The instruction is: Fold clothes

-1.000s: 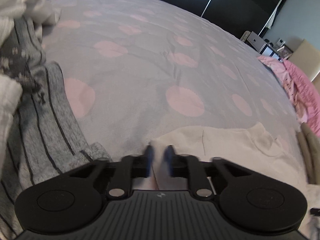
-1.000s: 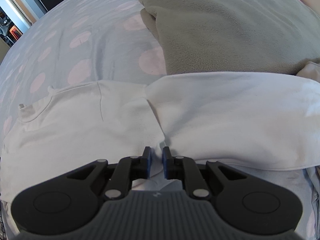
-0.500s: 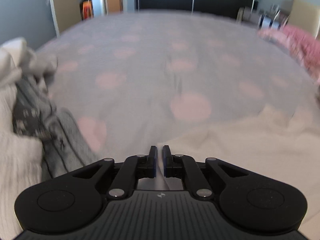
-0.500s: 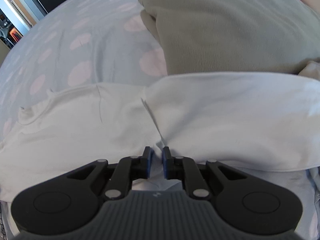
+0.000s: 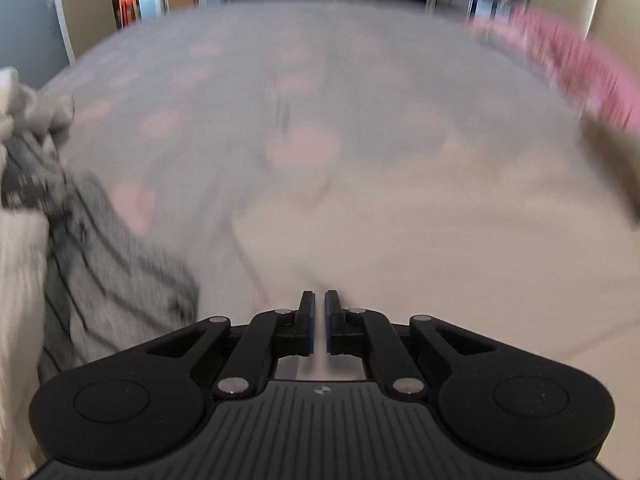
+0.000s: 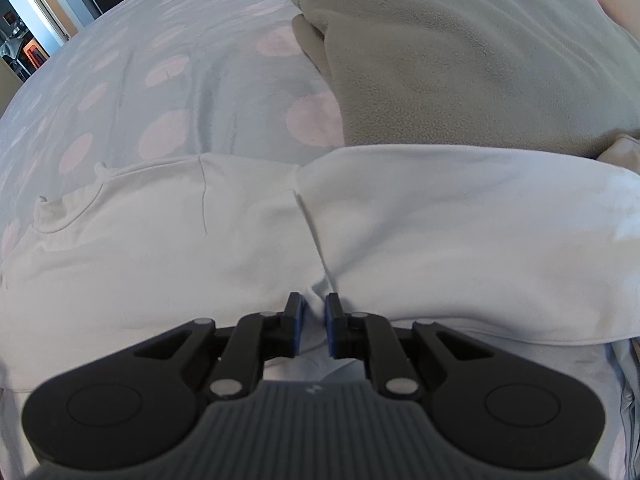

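Both tools were clamped on the white garment [image 6: 400,232] lying across the polka-dot bedspread [image 6: 208,80]: the right gripper [image 6: 313,312] pinched a fold beside the grey fleece [image 6: 460,60], and the left gripper [image 5: 319,312] pinched an edge near the striped clothing [image 5: 100,264].

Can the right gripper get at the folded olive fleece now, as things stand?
Probably not yet: the right gripper is shut on the white shirt, which lies between it and the olive fleece.
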Demonstrator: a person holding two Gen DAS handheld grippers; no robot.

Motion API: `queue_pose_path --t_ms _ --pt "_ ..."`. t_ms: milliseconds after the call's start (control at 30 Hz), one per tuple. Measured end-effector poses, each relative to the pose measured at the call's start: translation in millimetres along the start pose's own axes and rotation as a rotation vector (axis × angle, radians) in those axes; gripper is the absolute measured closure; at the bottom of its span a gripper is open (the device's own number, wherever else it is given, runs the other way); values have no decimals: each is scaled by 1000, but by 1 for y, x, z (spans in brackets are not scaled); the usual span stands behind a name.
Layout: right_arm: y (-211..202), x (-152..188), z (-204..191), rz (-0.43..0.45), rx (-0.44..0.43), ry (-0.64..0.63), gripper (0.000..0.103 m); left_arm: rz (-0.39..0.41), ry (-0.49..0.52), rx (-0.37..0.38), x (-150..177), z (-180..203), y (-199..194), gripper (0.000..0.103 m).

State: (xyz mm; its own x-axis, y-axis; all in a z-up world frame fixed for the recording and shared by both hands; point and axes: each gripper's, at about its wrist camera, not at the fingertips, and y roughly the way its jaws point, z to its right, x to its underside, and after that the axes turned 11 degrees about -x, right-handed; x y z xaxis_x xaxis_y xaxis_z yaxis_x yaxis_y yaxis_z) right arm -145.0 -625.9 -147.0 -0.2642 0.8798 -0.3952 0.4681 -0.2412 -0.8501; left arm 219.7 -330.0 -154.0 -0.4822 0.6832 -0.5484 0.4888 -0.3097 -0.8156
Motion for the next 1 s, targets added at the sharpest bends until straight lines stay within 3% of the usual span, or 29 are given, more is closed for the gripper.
queue_pose_path --t_ms 133,267,367,533,733,1000 --pt "-2 0 2 -5 -9 6 88 -5 37 -35 -1 4 2 100" --pt "-9 -2 4 5 -13 1 77 27 21 -45 -4 3 -19 100" --pt "-26 -5 8 35 -18 -2 76 45 0 -22 -2 -7 -38 99" --pt "-60 -3 29 104 -3 24 76 44 4 -63 8 -16 -70 95" --pt "-103 4 75 194 42 107 76 4 -24 -73 22 -25 -98 92" --pt "-156 35 171 264 121 279 76 4 -7 -131 41 -15 -110 92"
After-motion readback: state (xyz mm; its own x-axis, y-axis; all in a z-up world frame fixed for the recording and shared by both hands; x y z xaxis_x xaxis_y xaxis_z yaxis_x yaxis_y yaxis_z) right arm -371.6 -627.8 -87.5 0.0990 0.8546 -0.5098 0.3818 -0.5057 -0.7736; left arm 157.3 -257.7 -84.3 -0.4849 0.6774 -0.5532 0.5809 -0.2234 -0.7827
